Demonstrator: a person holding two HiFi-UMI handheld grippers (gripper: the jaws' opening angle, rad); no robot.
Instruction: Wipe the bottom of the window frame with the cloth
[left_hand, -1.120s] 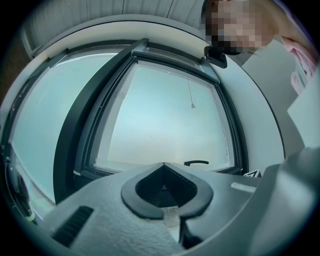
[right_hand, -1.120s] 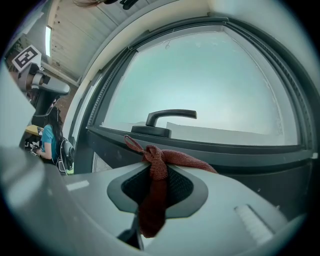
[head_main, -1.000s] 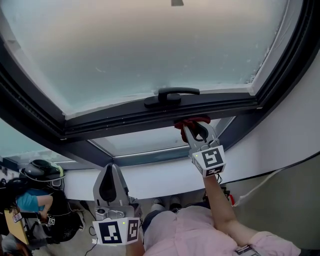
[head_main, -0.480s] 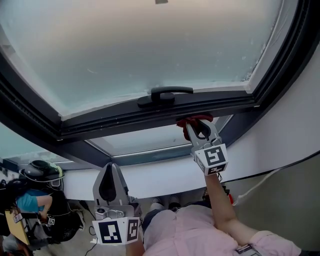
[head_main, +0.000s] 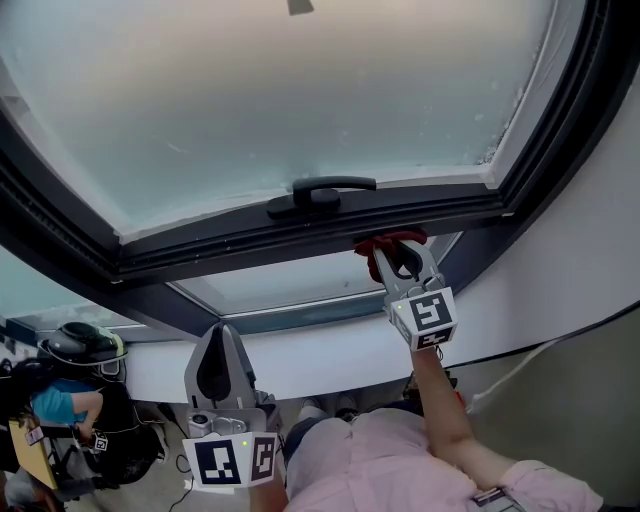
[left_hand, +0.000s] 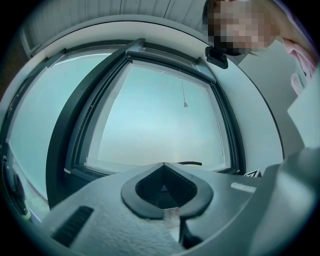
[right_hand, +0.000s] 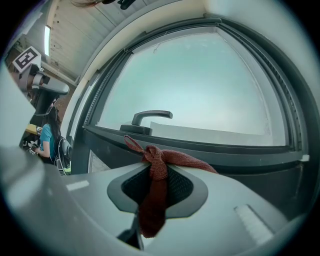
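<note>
The cloth, between the right gripper's jaws, touches the window frame bottom, just right of the handle. The left gripper sits lower left, well apart.

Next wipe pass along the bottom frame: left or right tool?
Right. The right tool is shut on the red cloth at the bottom frame; the left tool hangs low, shut, empty.

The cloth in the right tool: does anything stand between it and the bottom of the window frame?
Nothing visible does. The red cloth, clamped in the right tool, is right at the dark bottom frame rail; the handle sits off to its left.
</note>
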